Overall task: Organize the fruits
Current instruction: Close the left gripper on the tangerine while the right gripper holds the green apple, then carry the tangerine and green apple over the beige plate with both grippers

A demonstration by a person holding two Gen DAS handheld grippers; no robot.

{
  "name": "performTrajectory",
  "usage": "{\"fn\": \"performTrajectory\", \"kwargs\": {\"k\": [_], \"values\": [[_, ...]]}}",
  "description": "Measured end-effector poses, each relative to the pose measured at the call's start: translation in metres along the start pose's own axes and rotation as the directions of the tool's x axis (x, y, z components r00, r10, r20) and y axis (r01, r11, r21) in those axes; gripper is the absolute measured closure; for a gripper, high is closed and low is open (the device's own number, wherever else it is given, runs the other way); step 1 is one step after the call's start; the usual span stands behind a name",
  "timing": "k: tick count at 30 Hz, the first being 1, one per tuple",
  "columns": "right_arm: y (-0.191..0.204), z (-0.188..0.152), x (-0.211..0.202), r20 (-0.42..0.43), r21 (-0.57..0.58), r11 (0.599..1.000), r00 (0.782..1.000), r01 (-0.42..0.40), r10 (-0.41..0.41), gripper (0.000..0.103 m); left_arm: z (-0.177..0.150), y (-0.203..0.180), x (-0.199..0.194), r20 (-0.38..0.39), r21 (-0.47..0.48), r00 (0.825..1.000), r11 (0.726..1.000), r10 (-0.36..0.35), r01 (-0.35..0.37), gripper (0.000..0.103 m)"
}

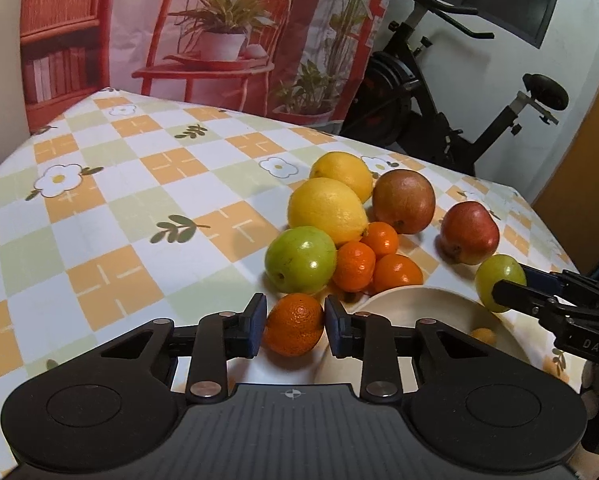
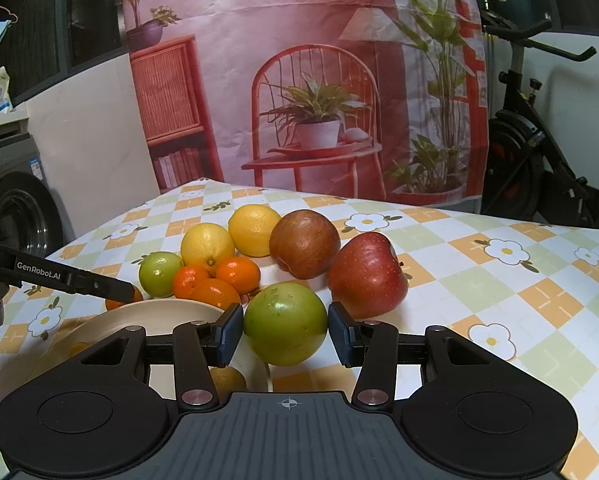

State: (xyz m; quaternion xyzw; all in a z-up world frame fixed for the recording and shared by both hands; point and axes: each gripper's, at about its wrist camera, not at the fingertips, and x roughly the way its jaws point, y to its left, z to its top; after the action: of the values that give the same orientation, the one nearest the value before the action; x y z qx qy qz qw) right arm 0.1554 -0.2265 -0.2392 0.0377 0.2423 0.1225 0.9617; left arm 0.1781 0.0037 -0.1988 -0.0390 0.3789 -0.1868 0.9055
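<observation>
Gripping side, left: left claw is pinching a small orange; both pads are lying against its flanks at the lower centre of the left wrist frame.
Orange's place: it is sitting at the near edge of the fruit pile, just beside the rim of the cream bowl, which is lying to the lower right of the claw in that frame.
Deciding relation: the bowl is lying right of and touching-close to the held orange, so I am judging the coming move to be a short lift and a carry rightward over the rim.
Long axis: the orange is looking near round, so its axis is mattering little; the pads are closing across its width.
Pile behind: a green apple, three small oranges and two lemons are crowding just above the claw, so a straight-up lift is looking safer than a forward sweep.
Gripping side, right: right claw is pinching a second green apple at the lower centre of the right wrist frame, pads on both sides.
Its neighbours: a red apple is lying just beside it to the upper right; the bowl is lying to its lower left.
Nearer hand: both are standing beside the bowl, one on each side.
Worktop: worktop is carrying everything on a checked cloth.
</observation>
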Motion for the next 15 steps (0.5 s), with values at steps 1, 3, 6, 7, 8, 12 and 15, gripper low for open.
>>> {"fn": "performTrajectory", "kwargs": {"k": [1,3,6,7,8,12,15], "values": [[0.0,0.0,0.0,0.0,0.001,1.0,1.0,0.0,0.0,0.06,0.0,0.001,-0.001,0.002,-0.001,1.0,1.0,0.007,-0.007,0.07],[0.0,0.0,0.0,0.0,0.0,1.0,1.0,0.0,0.0,0.06,0.0,0.004,-0.003,0.007,0.001,1.0,1.0,0.03,-0.03,0.07],[0.0,0.0,0.0,0.0,0.0,1.0,1.0,0.0,0.0,0.06,0.0,0.009,-0.006,0.012,0.003,0.999,0.999,0.046,-0.046,0.07],[0.0,0.0,0.0,0.0,0.001,1.0,1.0,0.0,0.0,0.06,0.0,0.011,-0.006,0.012,0.0,0.999,0.999,0.043,-0.043,0.07],[0.0,0.0,0.0,0.0,0.001,1.0,1.0,0.0,0.0,0.06,0.0,0.011,-0.007,0.012,0.0,0.999,0.999,0.041,-0.041,0.069],[0.0,0.0,0.0,0.0,0.0,1.0,1.0,0.0,0.0,0.06,0.001,0.01,-0.005,0.008,-0.002,0.999,0.999,0.046,-0.046,0.068],[-0.001,0.0,0.0,0.001,0.001,1.0,1.0,-0.001,0.001,0.06,0.0,0.01,-0.002,-0.008,-0.006,0.999,0.999,0.036,-0.036,0.066]]}}
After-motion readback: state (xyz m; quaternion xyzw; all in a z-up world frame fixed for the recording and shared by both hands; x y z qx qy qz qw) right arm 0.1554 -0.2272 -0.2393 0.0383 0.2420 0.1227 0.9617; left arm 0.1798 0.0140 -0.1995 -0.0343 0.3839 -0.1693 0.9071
